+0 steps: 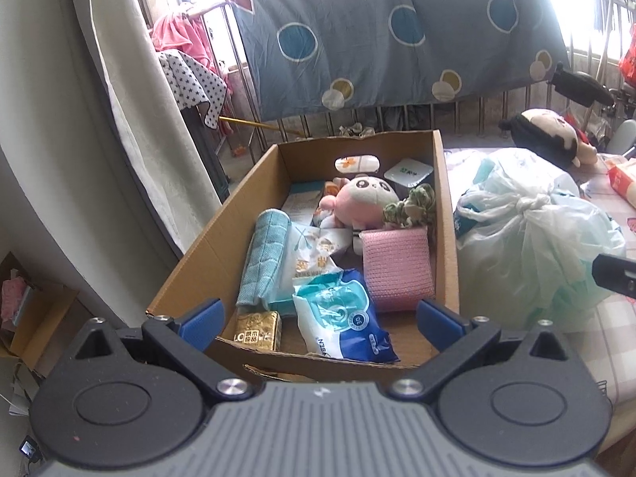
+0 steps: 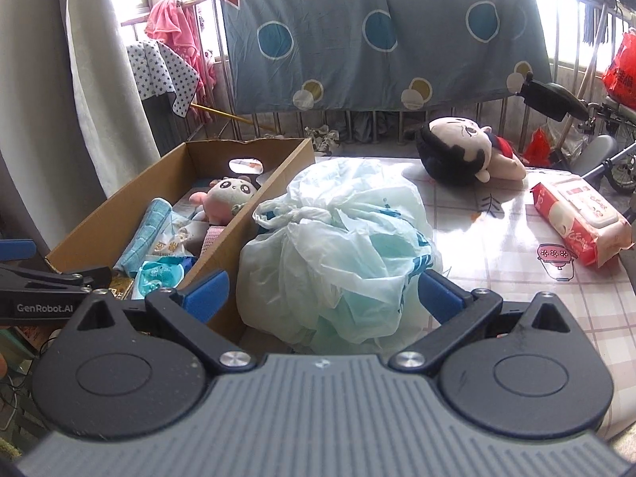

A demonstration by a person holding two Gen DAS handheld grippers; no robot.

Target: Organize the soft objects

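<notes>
Spread wide, both sets of blue-padded fingers, with nothing held between them. Left gripper (image 1: 318,324) poised over the near end of the cardboard box (image 1: 206,246), its pads (image 1: 200,324) level with the torn front edge. Just beyond the pads, inside the box: a blue-and-white wipes pack (image 1: 344,314) and a small gold packet (image 1: 258,330) at the near wall, a rolled teal towel (image 1: 264,256) along the left side, a pink knitted cloth (image 1: 397,268) along the right wall, a pale printed pouch (image 1: 314,252) between towel and cloth. Farther back, a pink-and-white panda plush (image 1: 363,198) lying beside a green camouflage plush (image 1: 413,204), with flat packets behind them near the oval handle cut-out. Right gripper (image 2: 322,292) open around the near side of a knotted, pale green plastic bag (image 2: 338,246), neither pad clearly touching it. Bag resting on the checked tablecloth (image 2: 516,278), pressed against the box's right wall. Farther out on the cloth, well apart from the bag: a dark-haired doll (image 2: 465,155) lying on its side near the far edge and a red wipes pack (image 2: 576,226) to the right. Behind everything, a blue spotted quilt (image 2: 377,39) draped over a metal railing, pink and star-patterned cloths (image 2: 171,63) hanging at its left, a curtain at the left edge.
</notes>
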